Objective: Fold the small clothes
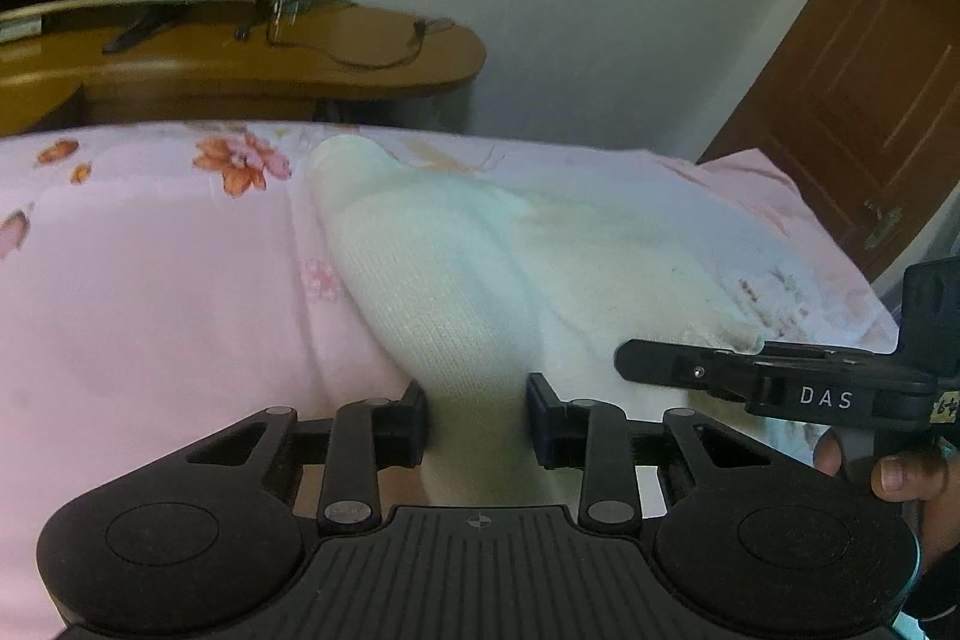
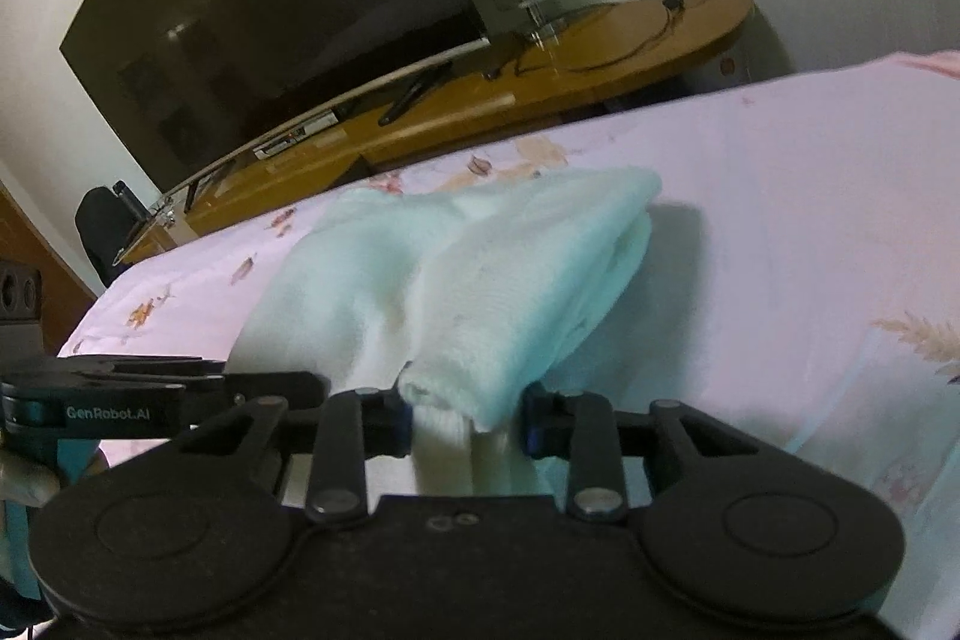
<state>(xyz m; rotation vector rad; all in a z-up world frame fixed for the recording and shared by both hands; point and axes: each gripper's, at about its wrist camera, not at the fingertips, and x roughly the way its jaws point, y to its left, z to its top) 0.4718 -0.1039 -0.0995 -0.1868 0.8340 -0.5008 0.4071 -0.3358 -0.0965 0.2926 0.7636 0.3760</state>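
Note:
A white knitted garment [image 1: 456, 268] lies on the pink floral bedsheet [image 1: 150, 280], running away from me. My left gripper [image 1: 477, 415] is shut on its near end, fabric bunched between the two fingers. The right gripper [image 1: 690, 370] comes in from the right side of the left wrist view, at the garment's right near corner. In the right wrist view my right gripper [image 2: 465, 421] is shut on the near edge of the garment [image 2: 480, 280], which looks pale blue-white and doubled over at its far end. The left gripper [image 2: 180, 388] shows at the left.
The bedsheet [image 2: 780, 250] fills the foreground. Behind the bed stands a wooden TV bench [image 1: 240, 58] with cables, a clear stand and a large dark television [image 2: 264, 16]. A brown wooden door [image 1: 864, 100] is at the right. A hand [image 1: 900, 472] holds the right gripper.

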